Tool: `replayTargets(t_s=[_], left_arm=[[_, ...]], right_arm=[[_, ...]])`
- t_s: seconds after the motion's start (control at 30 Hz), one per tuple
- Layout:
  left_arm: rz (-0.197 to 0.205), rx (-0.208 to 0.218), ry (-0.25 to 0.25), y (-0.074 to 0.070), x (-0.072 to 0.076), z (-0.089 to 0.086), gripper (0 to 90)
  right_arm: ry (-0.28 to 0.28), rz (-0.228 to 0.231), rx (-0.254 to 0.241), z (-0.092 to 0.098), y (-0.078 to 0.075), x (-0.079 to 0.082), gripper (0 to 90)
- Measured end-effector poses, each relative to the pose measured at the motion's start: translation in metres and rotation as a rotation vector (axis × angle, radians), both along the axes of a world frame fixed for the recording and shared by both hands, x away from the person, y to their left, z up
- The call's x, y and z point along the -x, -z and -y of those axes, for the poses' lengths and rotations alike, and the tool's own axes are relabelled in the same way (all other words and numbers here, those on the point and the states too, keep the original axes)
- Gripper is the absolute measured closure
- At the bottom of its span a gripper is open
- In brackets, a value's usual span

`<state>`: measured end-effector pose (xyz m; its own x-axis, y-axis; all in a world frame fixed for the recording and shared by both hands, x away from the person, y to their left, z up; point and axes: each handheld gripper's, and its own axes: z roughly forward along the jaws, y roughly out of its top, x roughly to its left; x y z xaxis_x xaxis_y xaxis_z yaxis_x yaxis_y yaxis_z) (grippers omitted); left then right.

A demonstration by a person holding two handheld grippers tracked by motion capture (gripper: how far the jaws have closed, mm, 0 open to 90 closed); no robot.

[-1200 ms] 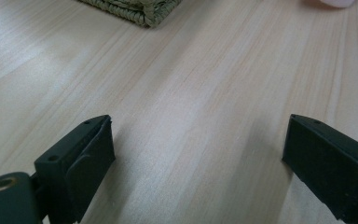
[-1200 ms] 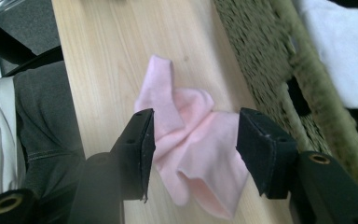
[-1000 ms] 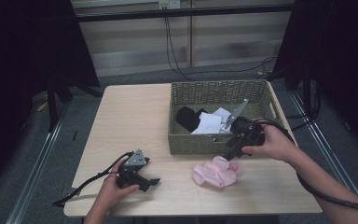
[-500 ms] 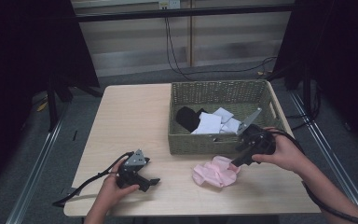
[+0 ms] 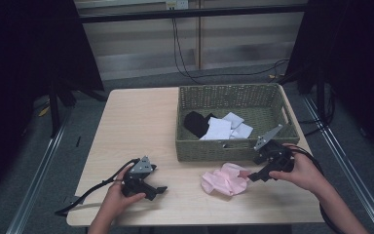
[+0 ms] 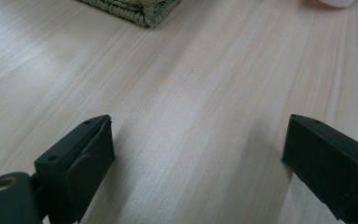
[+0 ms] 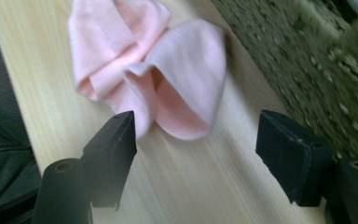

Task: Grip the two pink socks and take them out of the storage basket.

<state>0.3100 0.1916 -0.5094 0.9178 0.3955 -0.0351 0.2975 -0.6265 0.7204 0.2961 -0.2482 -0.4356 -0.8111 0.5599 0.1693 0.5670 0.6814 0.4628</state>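
Right claw (image 5: 251,176) spread & just been opening, pink cloth (image 5: 224,179) just ahead, nothing btwn jaws

the room is dim, dark at both sides, and the pale wooden table (image 5: 141,126) catches the most light, from above. soft short shadows lie under the woven basket (image 5: 233,95) and the pink cloth (image 5: 224,179). the high view is a little grainy but steady. in the left gripper view a mild sheen runs across the table grain, and the basket corner at the top edge is soft. the right gripper view is smeared with motion blur, worst over the basket wall.
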Motion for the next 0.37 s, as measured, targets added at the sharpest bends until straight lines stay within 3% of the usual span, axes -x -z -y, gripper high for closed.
replayTargets(t_s=[0.2,0.37], left_arm=[[0.000,0.001,0.000,0.000,0.000,0.000,8.2],[0.000,0.001,0.000,0.000,0.000,0.000,8.2]], right_arm=[[0.036,0.019,-0.014,0.009,0.014,0.008,27.1],[0.030,0.030,0.032,0.008,0.020,0.012,26.1]])
